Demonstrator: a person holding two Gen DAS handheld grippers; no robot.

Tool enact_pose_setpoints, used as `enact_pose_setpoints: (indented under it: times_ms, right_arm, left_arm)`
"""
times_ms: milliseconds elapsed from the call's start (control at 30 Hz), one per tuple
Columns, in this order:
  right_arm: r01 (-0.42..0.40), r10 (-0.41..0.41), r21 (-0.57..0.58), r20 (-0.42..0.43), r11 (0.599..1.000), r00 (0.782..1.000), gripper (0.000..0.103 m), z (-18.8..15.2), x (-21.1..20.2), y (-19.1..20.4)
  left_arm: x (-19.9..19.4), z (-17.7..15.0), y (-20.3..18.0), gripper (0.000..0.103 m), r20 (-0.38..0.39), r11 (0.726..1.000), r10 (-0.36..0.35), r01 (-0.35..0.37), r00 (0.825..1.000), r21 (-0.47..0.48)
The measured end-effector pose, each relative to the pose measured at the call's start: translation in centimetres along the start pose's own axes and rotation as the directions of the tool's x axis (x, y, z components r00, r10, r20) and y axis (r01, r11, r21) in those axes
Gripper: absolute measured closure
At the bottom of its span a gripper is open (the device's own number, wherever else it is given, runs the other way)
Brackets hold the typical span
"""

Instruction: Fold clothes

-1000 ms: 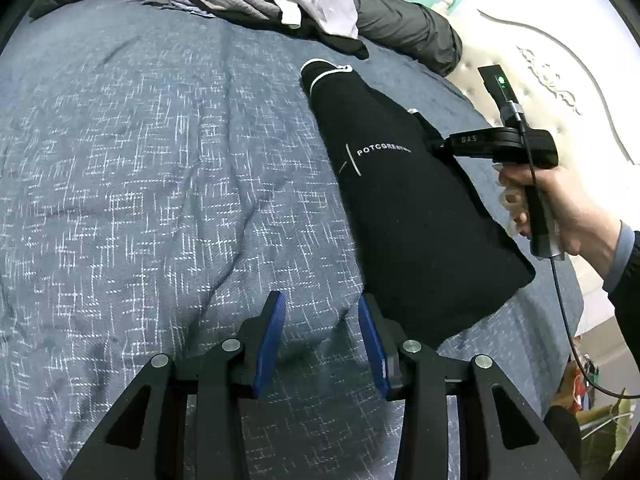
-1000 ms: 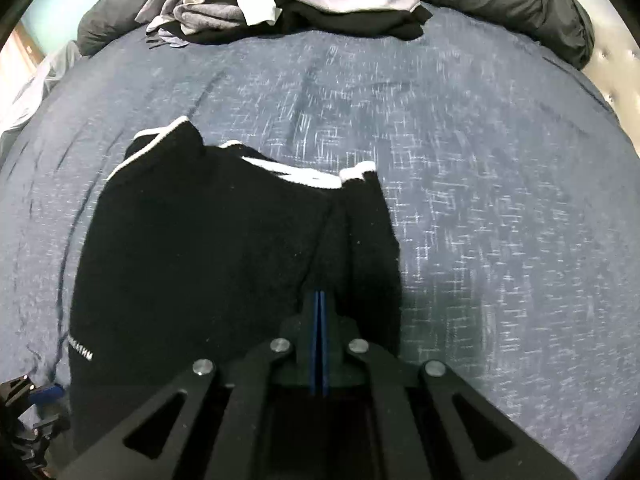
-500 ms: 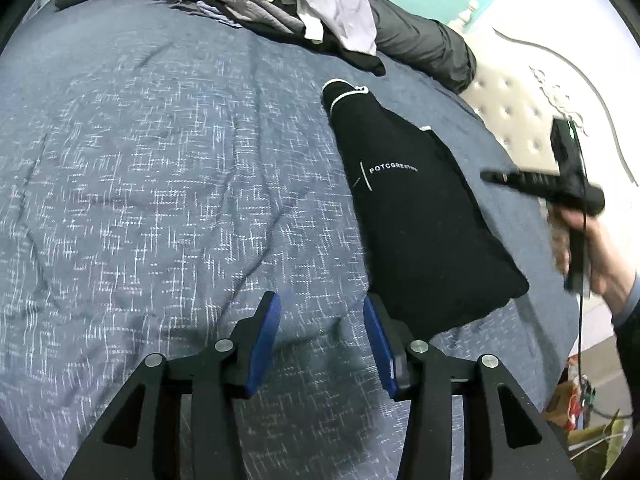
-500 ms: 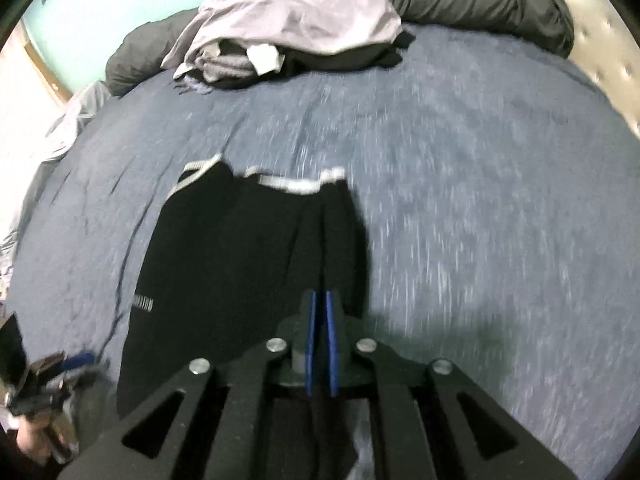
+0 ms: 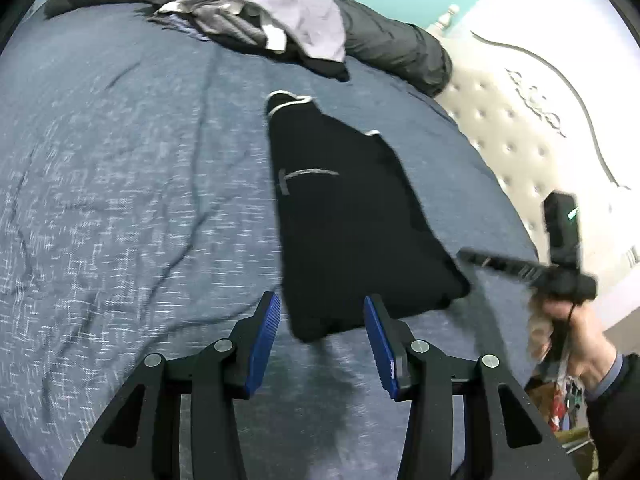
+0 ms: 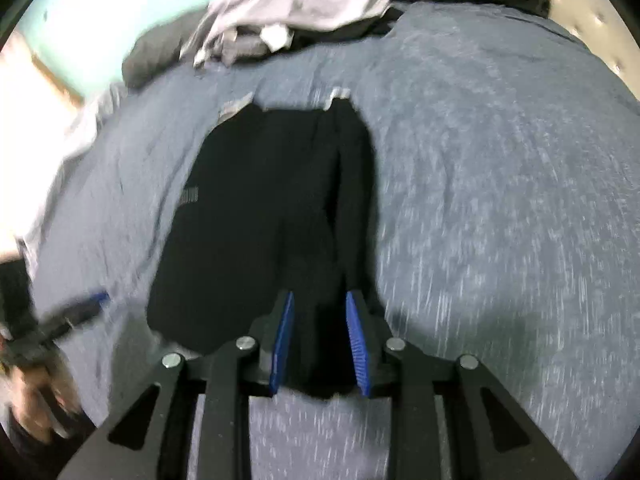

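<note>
A black garment [image 5: 348, 220] with white trim and a small printed logo lies folded on the blue bedspread [image 5: 120, 200]. My left gripper [image 5: 322, 340] is open and hovers just short of the garment's near edge, holding nothing. A hand holds my right gripper [image 5: 466, 257] at the garment's right corner. In the right wrist view that right gripper [image 6: 320, 340] stands open, and the black garment [image 6: 260, 220] has its near edge showing between the blue pads [image 6: 282, 344], unclamped. The left gripper [image 6: 96, 300] is a blur at the left.
A heap of lilac and grey clothes [image 5: 260, 20] lies at the far side of the bed, against a dark grey duvet roll [image 5: 392, 52]. A white tufted headboard [image 5: 520, 120] borders the right side. Wide bedspread stretches left of the garment.
My right gripper was shut on the garment's edge. It has opened, let go, and drawn back toward the corner. My left gripper stayed open and shifted right, facing the garment's near edge.
</note>
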State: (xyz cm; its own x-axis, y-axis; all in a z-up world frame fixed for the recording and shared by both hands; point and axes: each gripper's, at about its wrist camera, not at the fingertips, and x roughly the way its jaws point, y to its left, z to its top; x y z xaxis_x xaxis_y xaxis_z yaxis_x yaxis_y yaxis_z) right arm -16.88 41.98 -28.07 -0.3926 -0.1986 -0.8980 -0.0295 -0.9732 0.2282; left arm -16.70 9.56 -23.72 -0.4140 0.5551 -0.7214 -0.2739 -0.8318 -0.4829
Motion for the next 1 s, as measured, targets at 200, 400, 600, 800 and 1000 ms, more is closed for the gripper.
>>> enact_pose_setpoints:
  times_ms: [200, 400, 600, 800, 1000]
  right_arm:
    - [0.072, -0.069, 0.029, -0.092, 0.997, 0.993, 0.082, -2.3, 2.2, 0.2]
    - [0.081, -0.077, 0.056, -0.062, 0.995, 0.995, 0.082, -1.2, 0.9, 0.0]
    - [0.016, -0.005, 0.124, -0.085, 0.992, 0.996, 0.054, -0.1, 0.8, -1.5]
    - [-0.096, 0.132, 0.198, -0.178, 0.975, 0.975, 0.042, 0.1, 3.7, -3.2]
    - [-0.177, 0.215, 0.192, -0.202, 0.965, 0.955, 0.034, 0.7, 5.9, -3.5]
  left_arm:
    - [-1.8, 1.3, -1.9, 0.054, -0.027, 1.0, -0.015, 0.016, 1.0, 0.021]
    - [-1.2, 2.2, -1.0, 0.048, -0.058, 1.0, 0.011, -0.009, 0.998, 0.029]
    - [3.5, 2.7, 0.7, 0.048, -0.157, 0.999, 0.027, -0.032, 0.987, -0.028]
    - [7.7, 2.1, 2.5, 0.042, -0.23, 0.994, -0.006, -0.02, 0.973, -0.112]
    - [8.5, 2.0, 3.9, 0.034, -0.215, 0.983, -0.076, 0.038, 0.974, -0.177]
